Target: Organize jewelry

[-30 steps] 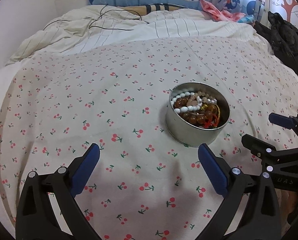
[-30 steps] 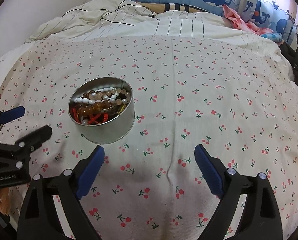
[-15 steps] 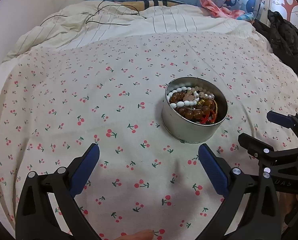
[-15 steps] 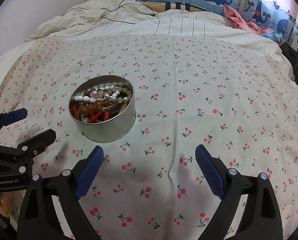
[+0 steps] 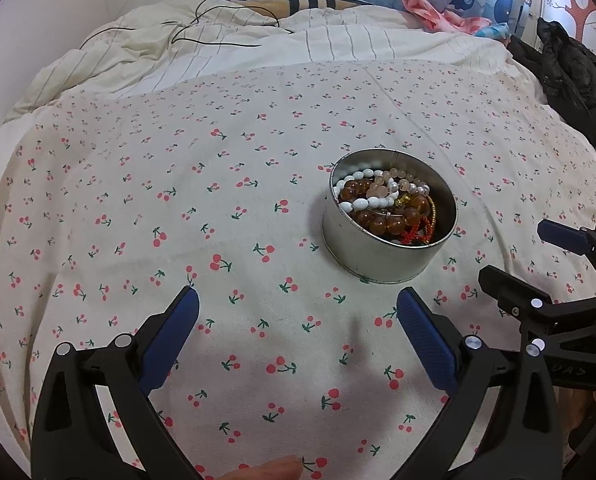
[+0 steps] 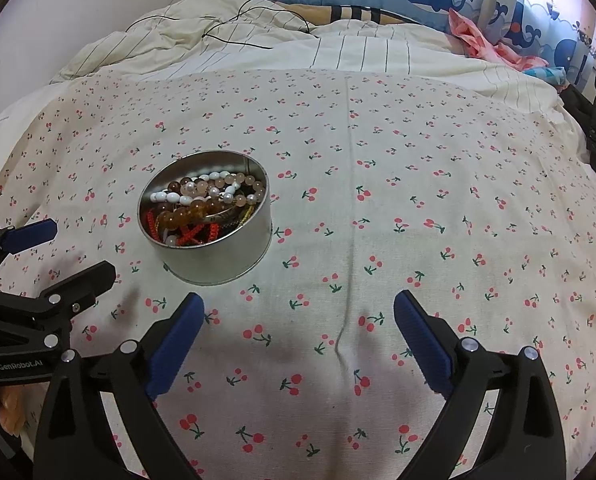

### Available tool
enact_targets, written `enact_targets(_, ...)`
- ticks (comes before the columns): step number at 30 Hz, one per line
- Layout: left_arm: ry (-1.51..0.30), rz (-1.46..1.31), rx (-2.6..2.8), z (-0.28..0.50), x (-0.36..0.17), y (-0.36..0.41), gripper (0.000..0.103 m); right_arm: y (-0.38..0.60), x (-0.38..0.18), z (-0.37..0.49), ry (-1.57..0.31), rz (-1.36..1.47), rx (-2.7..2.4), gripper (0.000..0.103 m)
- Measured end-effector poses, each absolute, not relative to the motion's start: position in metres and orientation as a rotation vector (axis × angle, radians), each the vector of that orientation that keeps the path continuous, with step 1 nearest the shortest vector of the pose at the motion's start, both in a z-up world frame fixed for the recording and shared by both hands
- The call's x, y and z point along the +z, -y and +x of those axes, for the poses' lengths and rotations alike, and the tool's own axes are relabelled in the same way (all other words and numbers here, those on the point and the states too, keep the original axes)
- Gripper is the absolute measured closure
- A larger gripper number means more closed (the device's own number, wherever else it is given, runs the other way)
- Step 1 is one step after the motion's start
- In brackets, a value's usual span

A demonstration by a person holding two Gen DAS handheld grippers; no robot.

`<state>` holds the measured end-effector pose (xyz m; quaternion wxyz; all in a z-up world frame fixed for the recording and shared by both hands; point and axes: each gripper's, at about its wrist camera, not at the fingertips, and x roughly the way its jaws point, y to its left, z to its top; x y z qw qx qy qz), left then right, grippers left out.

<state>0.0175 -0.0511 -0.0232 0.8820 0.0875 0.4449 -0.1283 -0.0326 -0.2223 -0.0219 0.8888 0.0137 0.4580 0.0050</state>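
Note:
A round silver tin [image 5: 382,258] [image 6: 233,258] sits on the cherry-print bedsheet, filled with bead bracelets [image 5: 390,204] [image 6: 201,204] in white, amber, pink and red. My left gripper [image 5: 298,304] hovers open just in front of the tin and to its left, nothing between its blue pads. My right gripper [image 6: 298,308] is open too, in front of the tin and to its right, also holding nothing. Each gripper shows at the edge of the other's view: the right gripper [image 5: 538,256] and the left gripper [image 6: 69,252].
The sheet [image 5: 177,200] spreads wide around the tin. A rumpled striped duvet [image 5: 257,48] with a black cable [image 5: 217,40] lies at the back. Dark clothing [image 5: 570,76] is piled at the right edge. A fingertip [image 5: 265,472] shows at the bottom.
Both grippers have drawn back and risen slightly, so the tin sits a little farther off in each view. Their jaws stayed open. The tin has not moved.

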Motion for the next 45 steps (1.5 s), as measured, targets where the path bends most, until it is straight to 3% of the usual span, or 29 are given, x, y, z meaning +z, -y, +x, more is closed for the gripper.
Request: enact_targets(45,-0.93,0.209,-0.255,0.0158,-0.0228,0.0547,0.008,0.228,-0.0229,-0.0328,-0.954,0.021,-0.003,0.008)
